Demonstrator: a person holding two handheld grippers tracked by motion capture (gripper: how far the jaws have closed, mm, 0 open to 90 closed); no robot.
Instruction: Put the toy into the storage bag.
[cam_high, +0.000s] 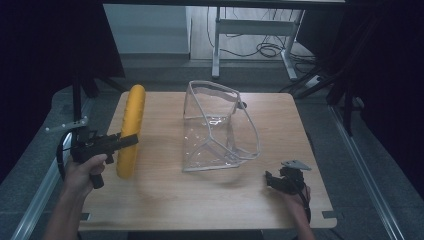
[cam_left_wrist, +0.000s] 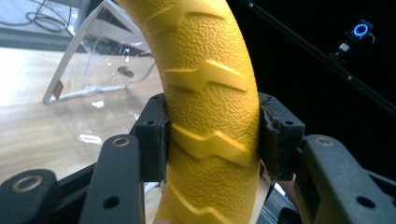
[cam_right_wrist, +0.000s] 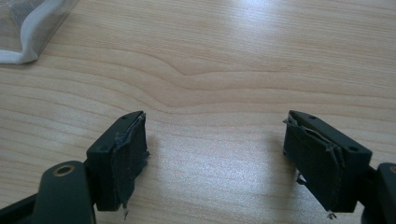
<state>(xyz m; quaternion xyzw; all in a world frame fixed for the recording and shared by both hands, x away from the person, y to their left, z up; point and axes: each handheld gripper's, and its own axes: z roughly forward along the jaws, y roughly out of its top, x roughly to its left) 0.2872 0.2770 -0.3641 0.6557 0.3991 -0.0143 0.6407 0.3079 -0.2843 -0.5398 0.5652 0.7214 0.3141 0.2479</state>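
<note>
In the left gripper view the 2 black jaws of the left gripper (cam_left_wrist: 212, 140) are clamped against opposite sides of a yellow ring (cam_left_wrist: 205, 93), their pads (cam_left_wrist: 156, 140) pressed flat into its pebbled, zigzag-ribbed surface, so the ring is firmly held and runs up between them toward 12 o'clock. In the high view the left gripper (cam_high: 131, 140) reaches in from 9 o'clock and grips the yellow ring (cam_high: 130, 127) at about the middle of its near edge; the ring stands on edge, upright, at the table's 9 o'clock side, with its lower end touching or just above the wood, which of the 2 I cannot tell. The left hand (cam_high: 85, 167) wraps the gripper's handle at 8 o'clock. In the right gripper view the right gripper (cam_right_wrist: 215, 154) has its 2 jaws spread wide apart with nothing between them, just bare wooden table (cam_right_wrist: 210, 60) under and beyond them. In the high view the right gripper (cam_high: 271, 179) sits low over the table (cam_high: 165, 195) at 5 o'clock, well apart from the ring. Between the 2 grippers, around the table's centre, stands a clear plastic bag (cam_high: 217, 125) with white edging, open and holding its shape; its corner shows at 10 o'clock in the right gripper view (cam_right_wrist: 28, 28), and it sits behind the ring at 10 o'clock in the left gripper view (cam_left_wrist: 93, 70).
</note>
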